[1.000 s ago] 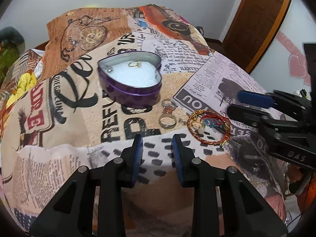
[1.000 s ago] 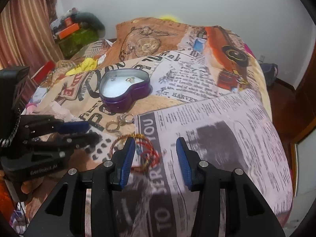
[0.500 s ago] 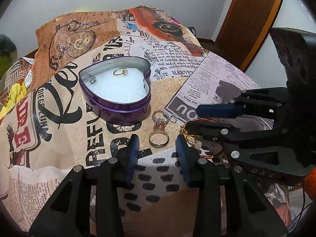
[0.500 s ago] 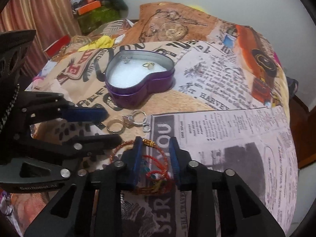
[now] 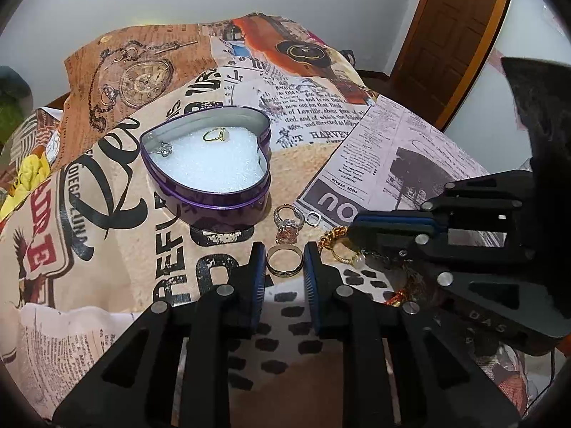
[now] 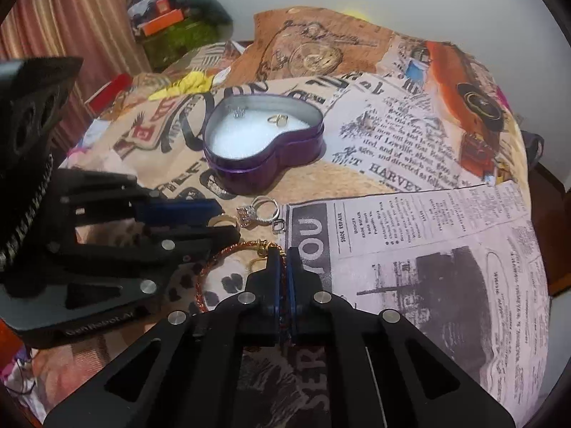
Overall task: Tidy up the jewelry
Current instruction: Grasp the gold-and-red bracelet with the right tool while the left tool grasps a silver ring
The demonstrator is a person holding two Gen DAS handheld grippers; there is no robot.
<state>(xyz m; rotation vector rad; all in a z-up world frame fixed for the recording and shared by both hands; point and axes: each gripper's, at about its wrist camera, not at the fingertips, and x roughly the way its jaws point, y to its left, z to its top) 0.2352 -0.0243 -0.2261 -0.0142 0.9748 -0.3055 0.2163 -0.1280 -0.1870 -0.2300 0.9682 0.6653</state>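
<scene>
Seen from the left wrist: left hand-held gripper (image 5: 284,262) parted, a plain gold band (image 5: 284,263) lying flat on the bedspread (image 5: 107,235) between its fingertips, not clamped. Just beyond the band, a stone ring (image 5: 288,222) and a small silver link (image 5: 313,219). Farther back, heart tin (image 5: 210,167) with white foam, holding a gold ring (image 5: 215,134) near the far rim and a silver ring (image 5: 162,148) at the left lobe. Point of the heart aimed left and toward the camera here, lobes toward the right and far side. Right hand-held gripper (image 5: 357,230) entering from the right, lying sideways, hiding most of the bangle (image 5: 330,237); only a gold-wrapped end and a pearl ring (image 5: 348,255) showing.

Seen from the right wrist: right hand-held gripper (image 6: 284,262) pinched shut on the red-and-gold bangle (image 6: 214,267), the blue pads nearly touching with the bangle's rim between them. Bangle lying roughly flat, its loop spreading left of the fingers toward the left hand-held gripper (image 6: 228,226). Gold band mostly hidden behind that gripper in this view. Stone ring (image 6: 255,211) and link (image 6: 278,226) clear, between tin (image 6: 266,157) and bangle. Tin's point facing the camera and slightly right, long axis running left to right. Curtain (image 6: 53,28) and clutter at far left, visible only here; wooden door (image 5: 446,35) only in the left view.
</scene>
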